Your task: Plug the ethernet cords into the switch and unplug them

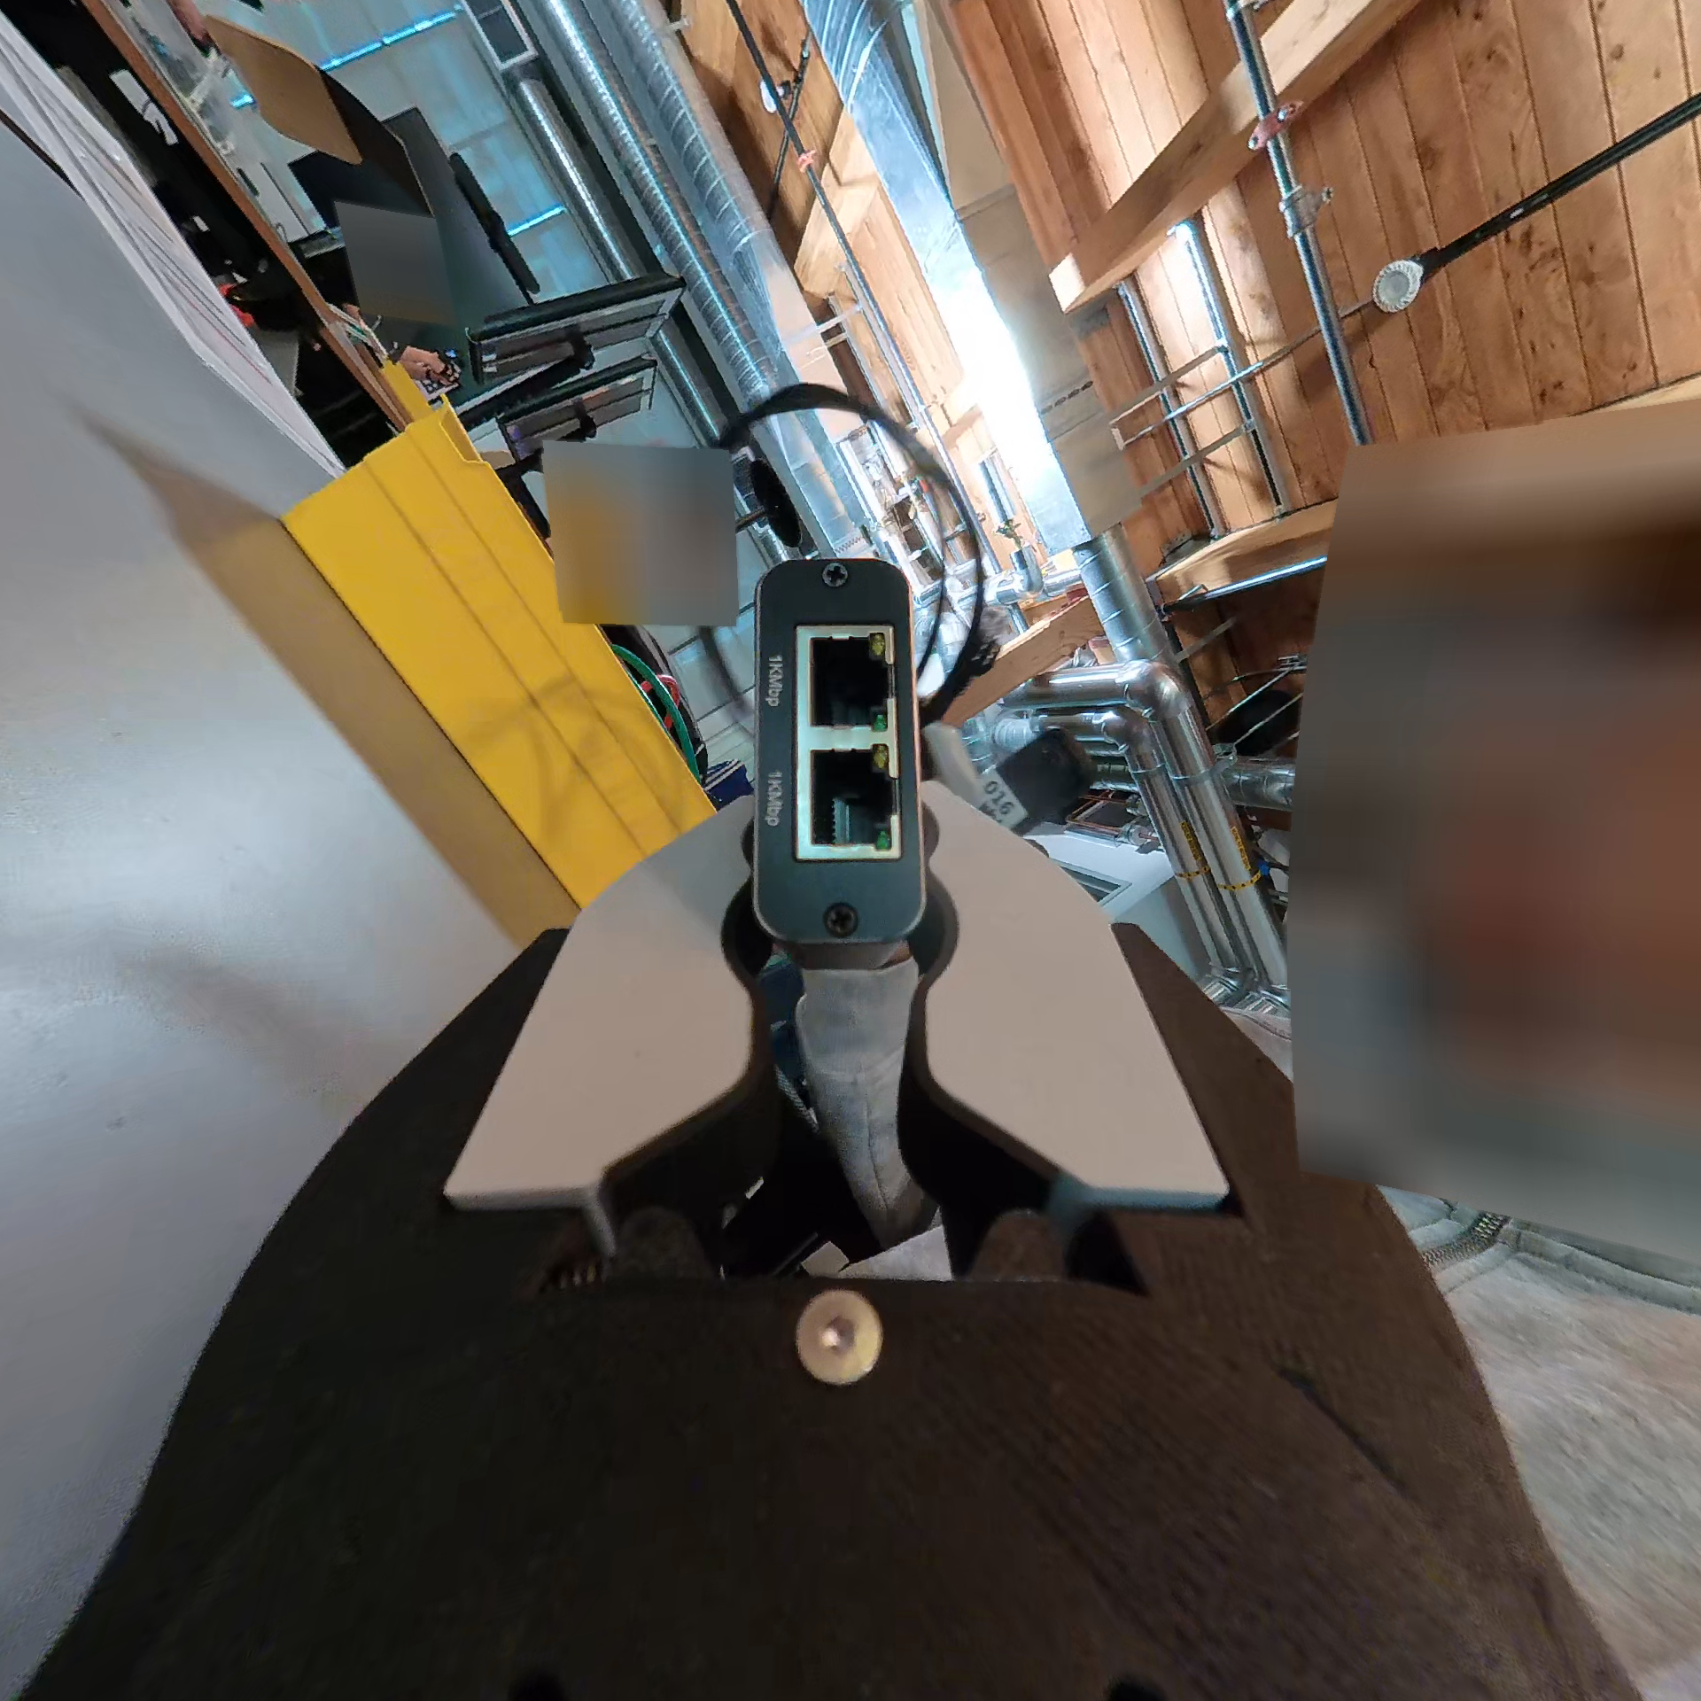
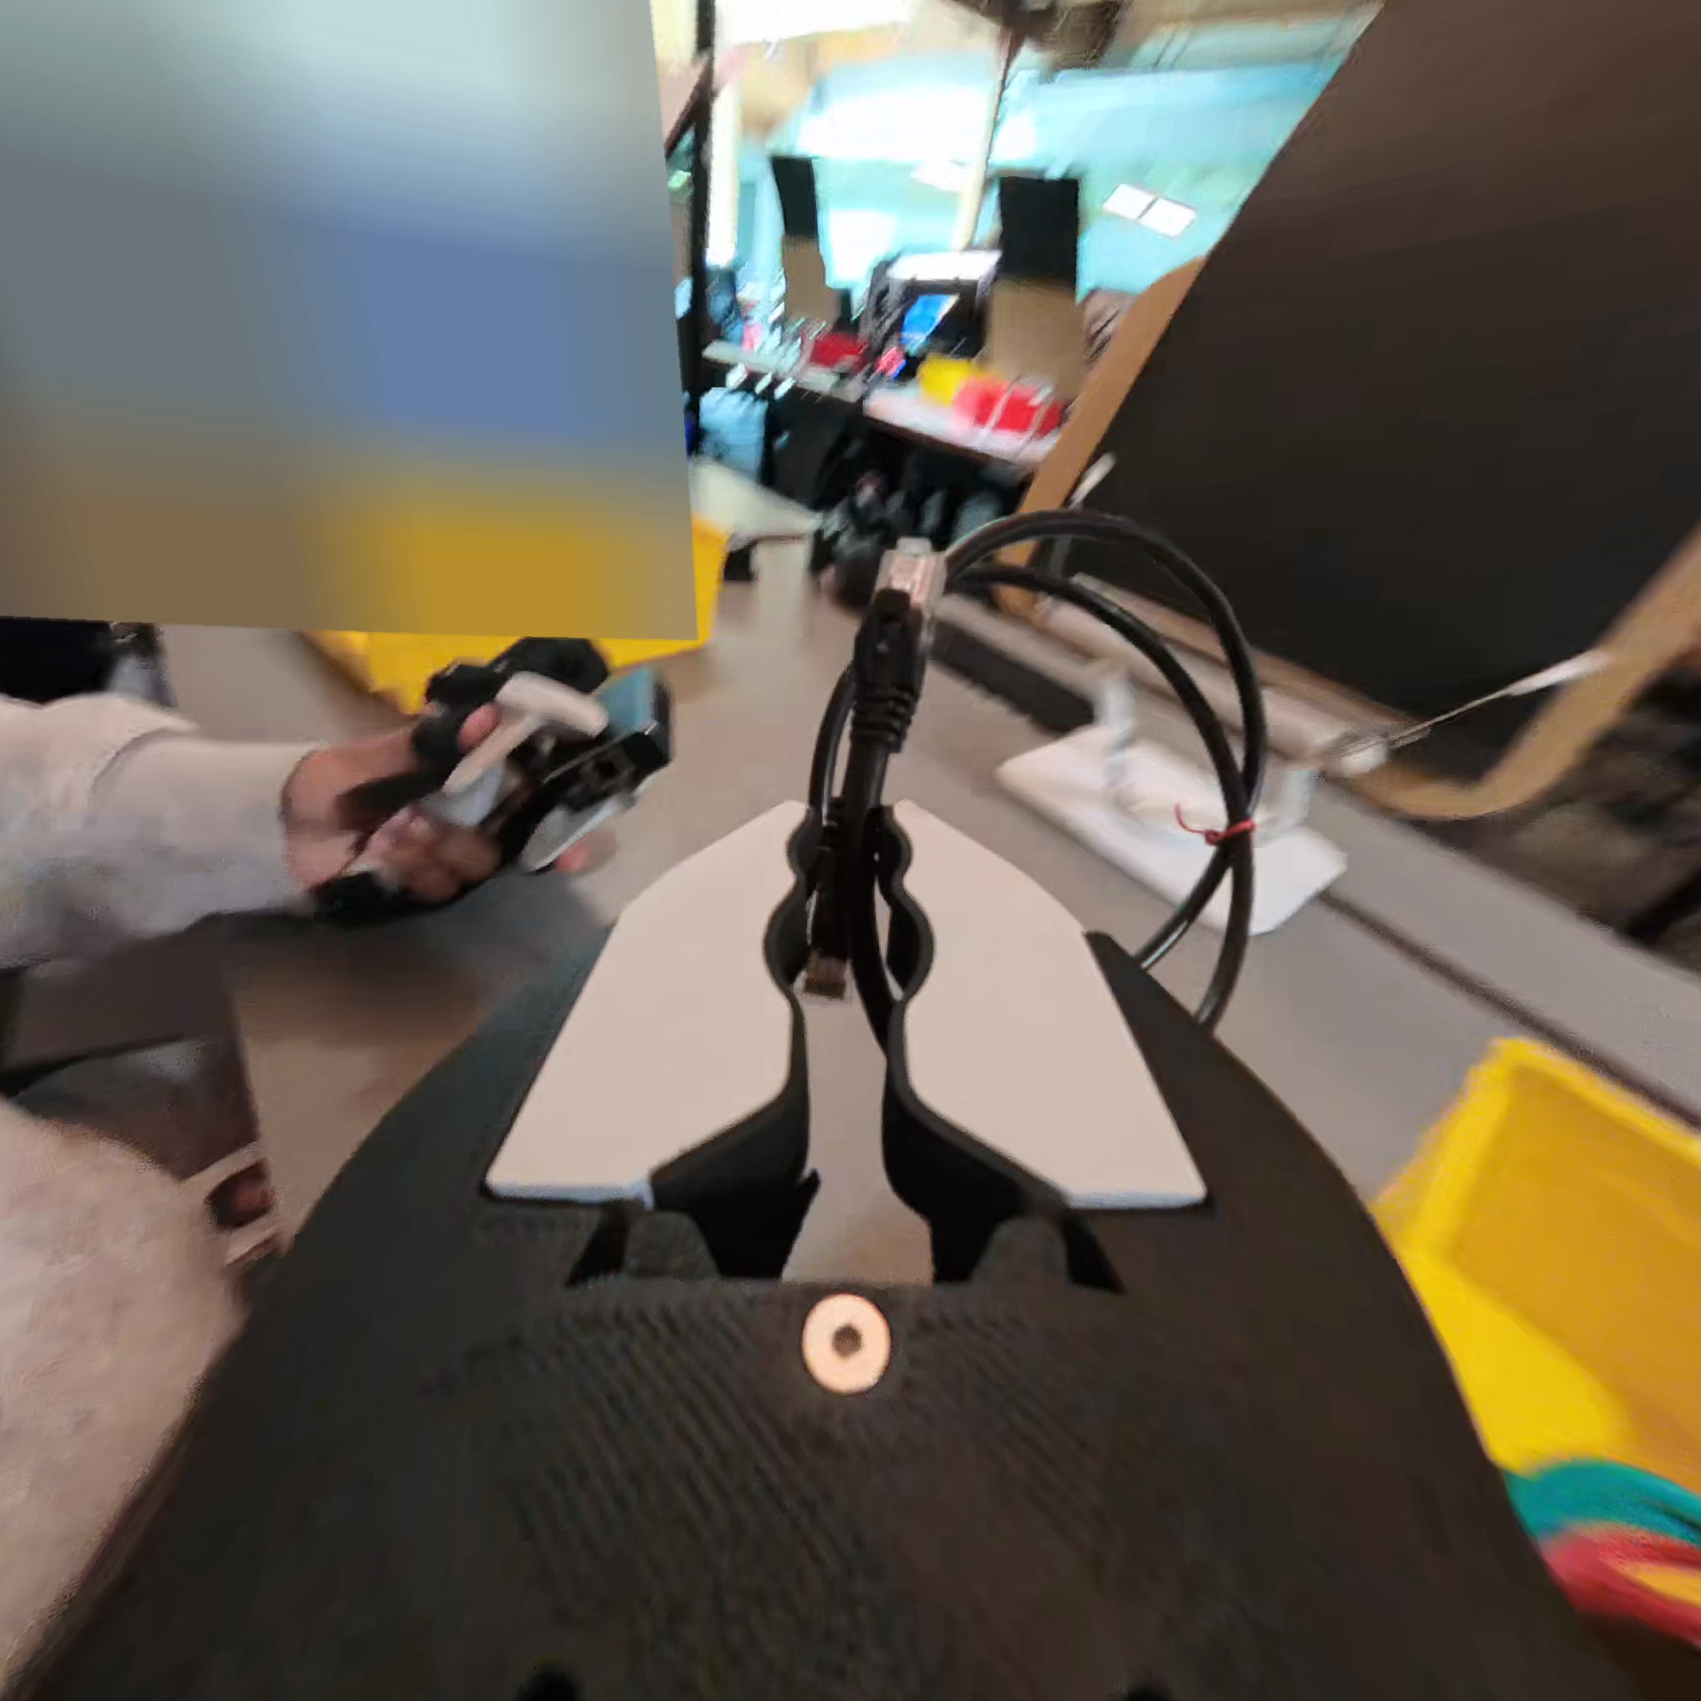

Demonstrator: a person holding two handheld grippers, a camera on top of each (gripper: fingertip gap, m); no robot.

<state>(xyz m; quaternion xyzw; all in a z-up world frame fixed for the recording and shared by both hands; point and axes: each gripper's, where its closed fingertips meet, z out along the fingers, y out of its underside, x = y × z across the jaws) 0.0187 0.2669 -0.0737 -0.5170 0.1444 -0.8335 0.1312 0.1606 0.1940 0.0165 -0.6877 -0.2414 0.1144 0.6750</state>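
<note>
Both grippers look alike: the left gripper (image 1: 839,828) and right gripper (image 2: 851,815) each have a textured black body w/ one silver screw at centre, plus two pale grey fingers (image 2: 681,1012) w/ scalloped inner edges. The person wears a light grey fuzzy sleeve (image 2: 120,810).

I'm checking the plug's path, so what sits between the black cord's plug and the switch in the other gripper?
In the right wrist view, only bare grey tabletop shows between the plug and the left gripper holding the switch.

White print runs beside both ports on the switch (image 1: 838,746); a pale tag (image 1: 994,796) behind carries digits.
</note>
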